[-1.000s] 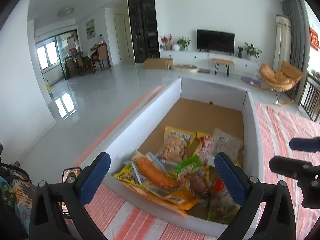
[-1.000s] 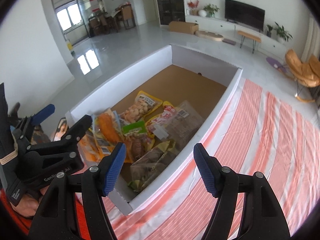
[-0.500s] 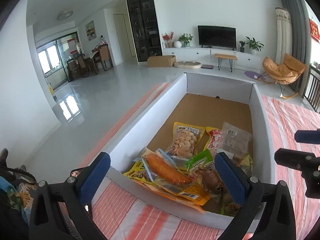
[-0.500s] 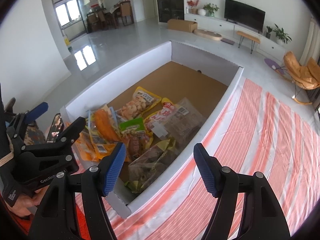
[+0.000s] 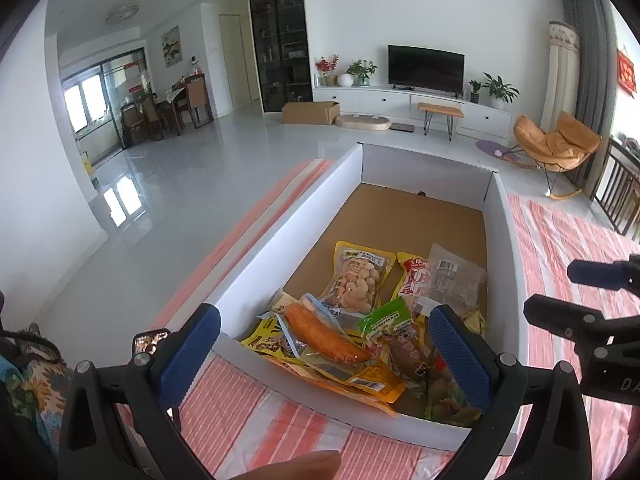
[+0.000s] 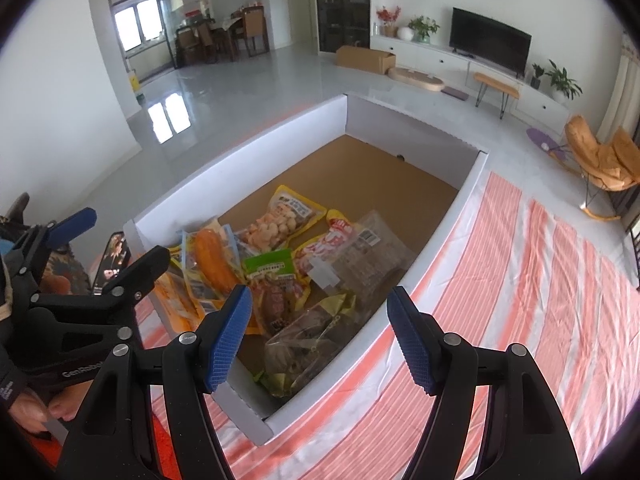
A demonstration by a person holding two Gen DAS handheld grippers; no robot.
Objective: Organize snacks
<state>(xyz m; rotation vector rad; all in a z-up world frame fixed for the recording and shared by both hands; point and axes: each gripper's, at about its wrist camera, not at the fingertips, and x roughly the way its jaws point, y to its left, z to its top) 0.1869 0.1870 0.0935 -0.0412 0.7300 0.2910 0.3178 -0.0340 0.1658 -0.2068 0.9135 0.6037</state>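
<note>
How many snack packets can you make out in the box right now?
About 7, more possibly buried: yellow nut pouch, orange-stick pack, green-label pack, red-white pack, clear bag, dark bag nearest, orange pack at left wall.

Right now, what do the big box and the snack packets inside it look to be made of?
Box: likely cardboard, with smooth white walls, raw brown floor and folded corners. Snack packets: seemingly thin glossy plastic film, since they crinkle, catch glare, and several are clear enough to show the food.

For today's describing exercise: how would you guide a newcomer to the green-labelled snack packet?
Find the white box with the brown floor on the striped cloth. Its snacks are heaped at the near end. The green-labelled packet lies mid-heap, between the orange sausage pack and the clear pouch; it alone has a green top.
</note>
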